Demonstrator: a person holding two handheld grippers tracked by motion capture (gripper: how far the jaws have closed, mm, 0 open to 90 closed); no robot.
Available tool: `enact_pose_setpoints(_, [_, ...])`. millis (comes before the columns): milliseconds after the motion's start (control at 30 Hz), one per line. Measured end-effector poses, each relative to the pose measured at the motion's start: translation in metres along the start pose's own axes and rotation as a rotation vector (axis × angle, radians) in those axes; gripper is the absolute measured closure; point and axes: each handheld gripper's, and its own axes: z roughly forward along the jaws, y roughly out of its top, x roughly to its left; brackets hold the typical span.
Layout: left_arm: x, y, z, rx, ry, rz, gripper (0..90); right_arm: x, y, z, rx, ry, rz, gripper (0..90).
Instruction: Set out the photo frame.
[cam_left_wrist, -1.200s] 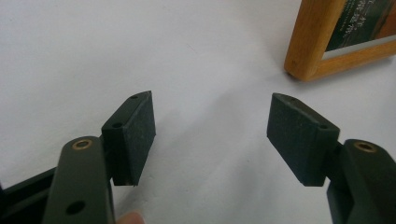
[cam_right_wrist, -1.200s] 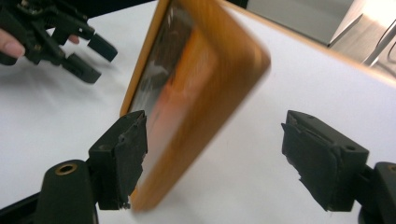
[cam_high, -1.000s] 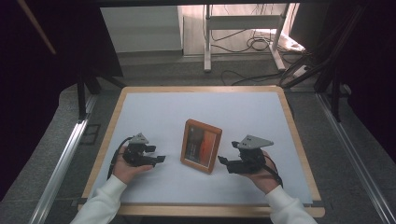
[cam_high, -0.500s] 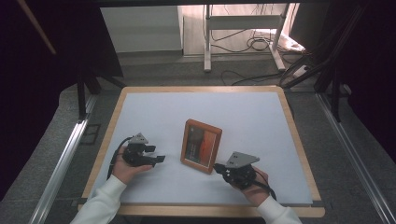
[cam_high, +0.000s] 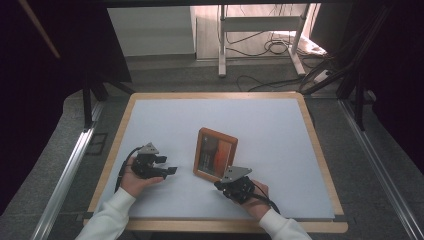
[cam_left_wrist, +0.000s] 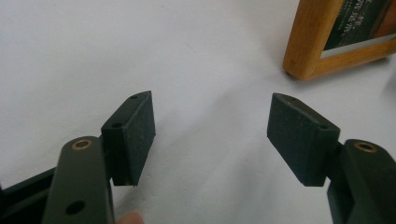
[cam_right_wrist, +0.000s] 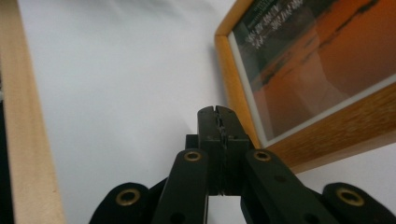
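The wooden picture frame (cam_high: 216, 154) lies flat near the middle of the white table (cam_high: 280, 130), long side running away from the person, tipped a little right. The right gripper (cam_high: 218, 184), jaws pressed together and empty, sits by its near corner, maybe touching. The left gripper (cam_high: 171, 170) gapes wide, empty, well left of it.

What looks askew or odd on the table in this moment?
The wooden picture frame lies flat but turned, so its edges do not run parallel to the table border. Nothing is spilled or visibly damaged. The right tool, jaws shut and empty, sits by the frame's near corner; the left tool is open.
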Motion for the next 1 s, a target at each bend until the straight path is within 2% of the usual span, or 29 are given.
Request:
enact_pose_setpoints(233, [0.0, 0.0, -0.001, -0.003, 0.001, 0.003, 32.1, -0.006, -0.004, 0.003, 0.018, -0.019, 0.014, 90.0])
enact_pose_setpoints(567, [0.0, 0.0, -0.001, -0.003, 0.0, 0.004, 32.1, -0.006, -0.005, 0.004, 0.021, -0.017, 0.011, 90.0])
enact_pose_setpoints(1000, [0.0, 0.0, -0.002, -0.007, -0.001, 0.004, 32.0, -0.016, -0.011, -0.002, 0.028, -0.04, 0.024, 90.0])
